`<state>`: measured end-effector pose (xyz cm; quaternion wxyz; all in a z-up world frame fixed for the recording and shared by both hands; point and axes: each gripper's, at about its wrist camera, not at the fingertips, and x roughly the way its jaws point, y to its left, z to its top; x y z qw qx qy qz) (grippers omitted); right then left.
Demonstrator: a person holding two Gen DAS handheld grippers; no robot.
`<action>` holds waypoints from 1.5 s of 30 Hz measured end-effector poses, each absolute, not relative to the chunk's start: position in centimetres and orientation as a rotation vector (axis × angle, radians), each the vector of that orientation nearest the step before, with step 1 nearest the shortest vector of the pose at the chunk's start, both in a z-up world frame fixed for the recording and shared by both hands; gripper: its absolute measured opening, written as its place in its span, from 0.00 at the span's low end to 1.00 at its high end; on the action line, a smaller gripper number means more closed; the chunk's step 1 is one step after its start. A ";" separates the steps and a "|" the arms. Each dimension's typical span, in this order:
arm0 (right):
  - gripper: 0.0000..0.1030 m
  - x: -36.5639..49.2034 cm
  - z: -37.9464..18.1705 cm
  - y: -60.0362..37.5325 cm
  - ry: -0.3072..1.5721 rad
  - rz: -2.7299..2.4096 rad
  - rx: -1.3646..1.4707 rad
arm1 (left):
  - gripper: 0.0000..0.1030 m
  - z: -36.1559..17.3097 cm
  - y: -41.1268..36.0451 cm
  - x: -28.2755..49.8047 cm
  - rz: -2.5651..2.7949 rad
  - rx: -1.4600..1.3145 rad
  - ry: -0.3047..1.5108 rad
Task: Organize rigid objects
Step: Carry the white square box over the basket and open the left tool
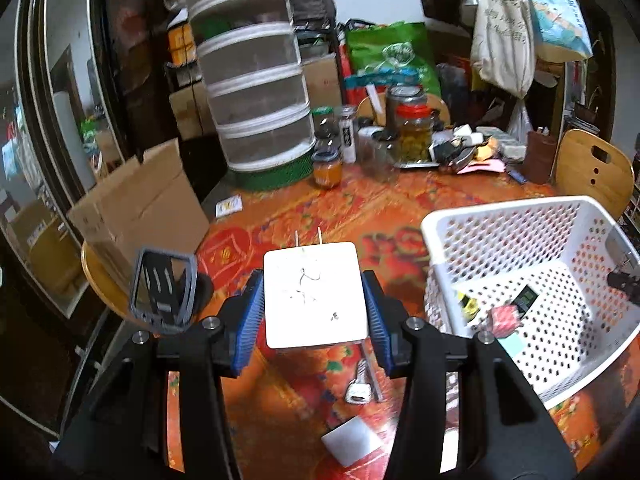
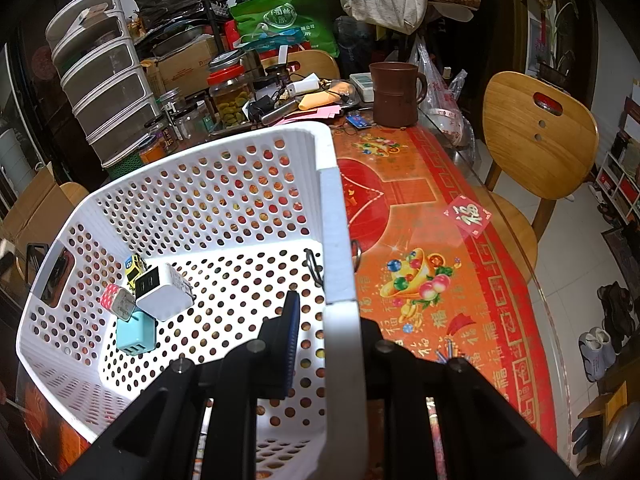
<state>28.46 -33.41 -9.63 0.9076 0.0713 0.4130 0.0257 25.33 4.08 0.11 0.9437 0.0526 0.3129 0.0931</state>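
Note:
My left gripper [image 1: 315, 300] is shut on a white square plug adapter [image 1: 315, 294], its two prongs pointing away, held above the red patterned tablecloth left of the white perforated basket [image 1: 500, 216]. My right gripper [image 2: 334, 320] is shut on the basket's right wall [image 2: 340, 280], one finger inside and one outside. In the basket lie a white charger [image 2: 162, 292], a light blue charger [image 2: 136, 332], a pink dotted charger [image 2: 118, 300] and a small yellow item [image 2: 134, 270].
On the cloth under the left gripper lie a small white plug with cable [image 1: 358, 390] and a white block [image 1: 352, 442]. A grey clip-like frame [image 1: 164, 290] and a cardboard box [image 1: 140, 208] stand at left. Jars [image 1: 412, 132], a stacked mesh container [image 1: 256, 80], a brown mug [image 2: 394, 94] and a wooden chair [image 2: 536, 136] lie beyond.

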 end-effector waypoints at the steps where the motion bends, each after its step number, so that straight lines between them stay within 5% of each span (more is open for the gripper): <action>1: 0.19 28.5 -9.6 -33.4 0.852 0.053 0.147 | 0.43 0.6 3.5 25.4 0.184 0.112 0.633; 19: 0.19 28.6 -9.6 -33.4 0.855 0.054 0.143 | 0.43 -0.4 -9.5 27.8 0.014 0.229 0.697; 33: 0.19 28.7 -9.7 -33.2 0.854 0.058 0.141 | 0.44 -4.5 -11.4 31.4 -0.017 0.245 0.801; 39: 0.20 28.6 -9.7 -33.2 0.853 0.058 0.144 | 0.80 -3.7 -10.6 29.9 -0.008 0.252 0.732; 45: 0.20 28.5 -9.7 -33.2 0.855 0.063 0.149 | 0.91 -1.4 -6.1 25.5 -0.014 0.152 0.682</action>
